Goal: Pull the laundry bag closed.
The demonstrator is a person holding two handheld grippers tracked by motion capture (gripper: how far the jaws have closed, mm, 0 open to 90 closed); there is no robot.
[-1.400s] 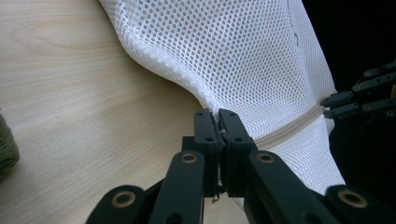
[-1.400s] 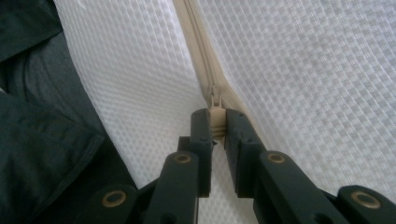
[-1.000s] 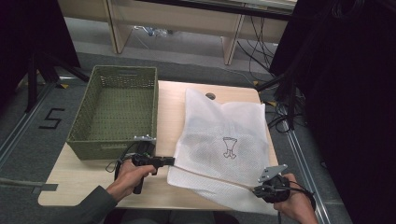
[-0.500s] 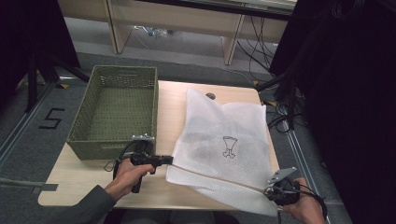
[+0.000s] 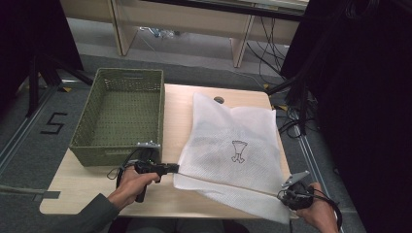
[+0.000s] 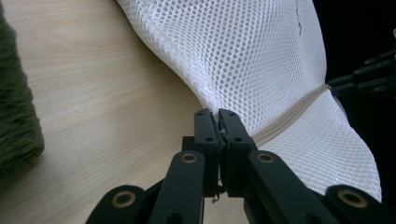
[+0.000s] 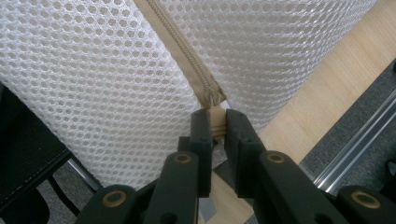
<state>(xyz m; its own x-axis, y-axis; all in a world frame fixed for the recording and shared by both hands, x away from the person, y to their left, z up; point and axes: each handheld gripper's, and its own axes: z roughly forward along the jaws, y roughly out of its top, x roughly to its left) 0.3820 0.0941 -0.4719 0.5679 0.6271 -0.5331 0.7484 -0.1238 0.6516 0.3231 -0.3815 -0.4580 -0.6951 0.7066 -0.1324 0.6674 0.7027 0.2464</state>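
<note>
A white mesh laundry bag [image 5: 233,150] with a small printed figure lies on the wooden table [image 5: 180,104], its near edge lifted. A beige zipper [image 7: 180,51] runs along that edge. My left gripper [image 5: 176,168] is shut on the bag's near left corner; in the left gripper view [image 6: 218,119] mesh is pinched between the jaws. My right gripper [image 5: 287,197] sits past the table's near right corner, shut on the beige zipper pull [image 7: 216,119]. The zipper is drawn taut between both grippers.
A green woven basket [image 5: 119,116] stands empty at the table's left, just behind my left hand; its side [image 6: 16,116] shows at the left in the left gripper view. A metal floor rail [image 7: 355,140] runs beside the table's right edge. Cables lie on the floor behind.
My right gripper has moved right and toward me with the zipper pull, past the table's corner. The left gripper has held the bag's corner in place.
</note>
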